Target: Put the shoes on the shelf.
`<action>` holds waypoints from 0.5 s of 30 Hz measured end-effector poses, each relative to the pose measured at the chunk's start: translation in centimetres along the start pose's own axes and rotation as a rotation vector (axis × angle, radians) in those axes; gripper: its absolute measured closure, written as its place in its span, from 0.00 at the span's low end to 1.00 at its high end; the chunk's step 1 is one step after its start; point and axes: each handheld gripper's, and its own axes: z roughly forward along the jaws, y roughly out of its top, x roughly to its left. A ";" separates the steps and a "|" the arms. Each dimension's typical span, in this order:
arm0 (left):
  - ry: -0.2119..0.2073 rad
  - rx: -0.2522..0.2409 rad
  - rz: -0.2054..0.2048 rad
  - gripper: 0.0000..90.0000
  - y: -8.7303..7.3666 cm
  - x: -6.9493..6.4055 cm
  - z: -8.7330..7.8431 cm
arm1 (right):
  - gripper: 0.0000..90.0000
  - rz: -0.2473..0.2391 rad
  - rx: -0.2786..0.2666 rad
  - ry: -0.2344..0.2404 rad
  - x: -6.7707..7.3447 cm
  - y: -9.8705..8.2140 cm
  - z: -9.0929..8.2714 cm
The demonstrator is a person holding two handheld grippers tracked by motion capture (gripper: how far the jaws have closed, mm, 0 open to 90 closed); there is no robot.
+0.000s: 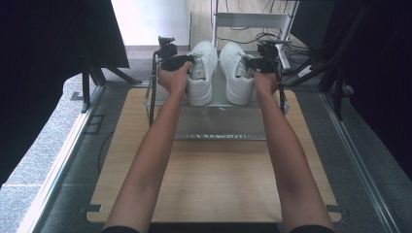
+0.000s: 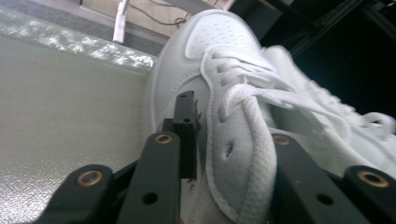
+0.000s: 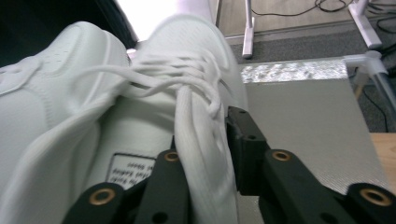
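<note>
Two white lace-up sneakers stand side by side, toes pointing away, on a translucent shelf [image 1: 221,121] at the far end of the wooden table. My left gripper [image 1: 190,62] is at the outer side of the left sneaker [image 1: 201,73]. In the left gripper view its jaws straddle the left sneaker's [image 2: 224,93] side wall, one pad [image 2: 187,121] outside and a thin dark gap beside it. My right gripper [image 1: 251,63] straddles the right sneaker's [image 1: 236,73] outer wall the same way. In the right gripper view one finger [image 3: 245,140] is outside the sneaker [image 3: 187,70], the other inside. Both sneakers rest on the shelf.
The wooden table top [image 1: 214,179] lies under the person's forearms. Black stands [image 1: 92,73] and dark screens flank the table on both sides. Behind the shelf are a white rack [image 1: 252,19] and floor cables [image 1: 272,39]. The shelf surface [image 3: 303,116] stretches beside each sneaker.
</note>
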 end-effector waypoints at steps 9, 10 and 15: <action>-0.095 -0.011 -0.030 0.59 0.0 0.1 0.1 | 0.62 -0.057 -0.024 0.006 1.2 -0.2 -0.1; -0.121 -0.047 -0.007 0.57 0.2 -0.2 -0.8 | 0.53 -0.034 -0.090 0.004 1.1 -0.1 -0.9; -0.141 -0.064 0.078 0.44 0.7 -1.1 -2.9 | 0.52 -0.069 -0.173 0.040 1.2 0.6 -3.2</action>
